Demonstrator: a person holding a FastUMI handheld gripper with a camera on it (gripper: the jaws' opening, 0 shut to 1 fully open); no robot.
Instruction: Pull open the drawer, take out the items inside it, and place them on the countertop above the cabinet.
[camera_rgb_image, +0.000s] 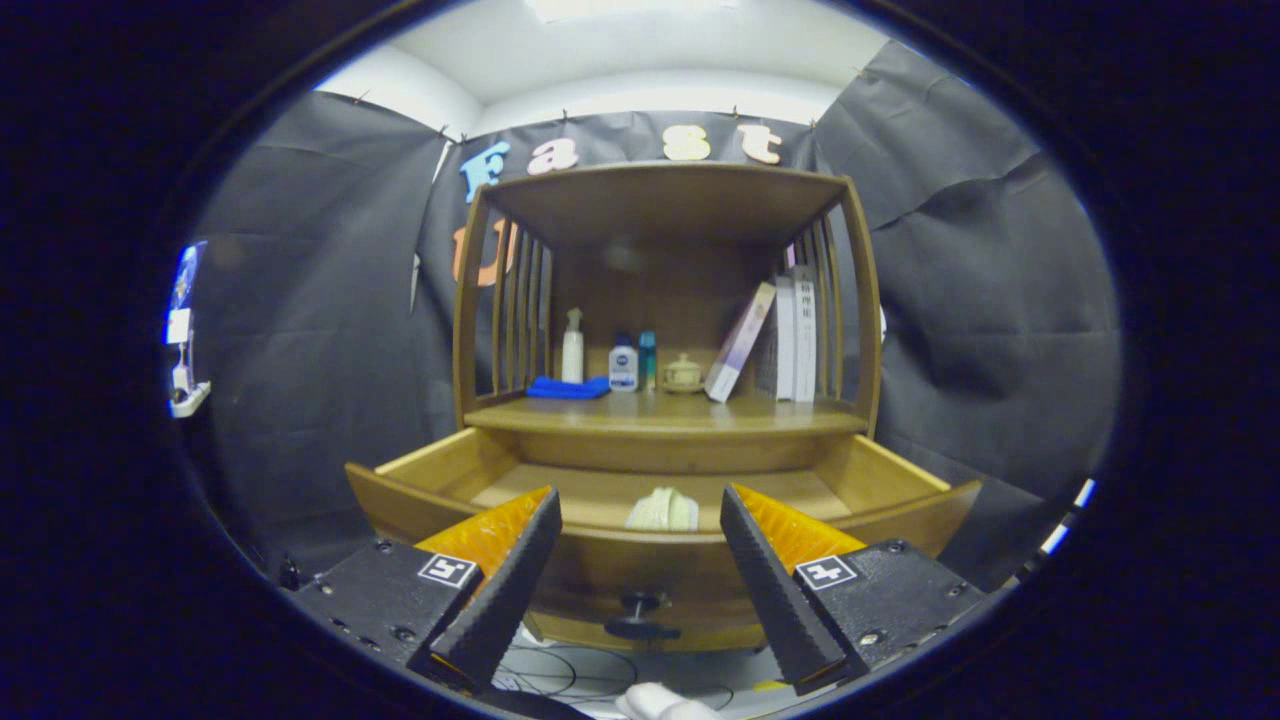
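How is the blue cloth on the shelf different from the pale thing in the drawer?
The blue cloth lies flat on the countertop; the pale bundle sits humped up in the open drawer. The cloth is deep blue, the bundle cream. The cloth is far beyond the open gripper; the bundle is just ahead, between its fingers. Both look soft.

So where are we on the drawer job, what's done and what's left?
Done: the drawer is pulled open. In hand: the gripper is open and empty, just before the knob. Left: the pale item in the drawer must go onto the countertop.
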